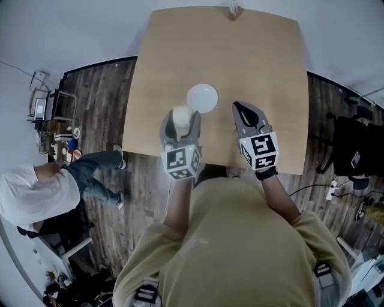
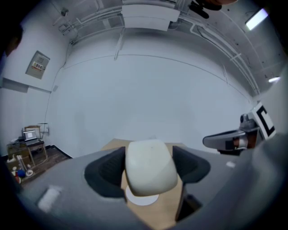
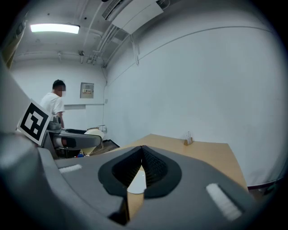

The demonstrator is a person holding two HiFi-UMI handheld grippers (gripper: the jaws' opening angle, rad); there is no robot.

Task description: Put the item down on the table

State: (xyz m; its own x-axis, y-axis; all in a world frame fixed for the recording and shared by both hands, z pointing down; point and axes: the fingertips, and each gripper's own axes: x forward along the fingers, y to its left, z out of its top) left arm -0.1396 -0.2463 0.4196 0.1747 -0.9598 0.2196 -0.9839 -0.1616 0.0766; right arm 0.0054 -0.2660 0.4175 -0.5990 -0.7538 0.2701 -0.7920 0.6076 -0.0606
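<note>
Over the near half of a light wooden tabletop [image 1: 264,60], the left hand-held gripper [image 1: 182,119] is clamped on a cream-white rounded item [image 2: 150,166]. Its dark pads [image 2: 107,170] press on the item's two sides. In the head view the item sits at about 7 o'clock from a round white plate [image 1: 204,96] lying near the tabletop's centre, and overlaps the plate's rim. In the left gripper view the plate shows just below the item.

The right hand-held gripper [image 1: 243,111] is at about 4 o'clock from the plate, near it but apart. Its jaws are pressed together with nothing between them.

A small holder [image 1: 234,11] stands at the tabletop's far edge, at 12 o'clock. A person in a white shirt [image 1: 36,192] is on the dark wood floor [image 1: 102,108], off toward 8 o'clock, well apart from the tabletop.
</note>
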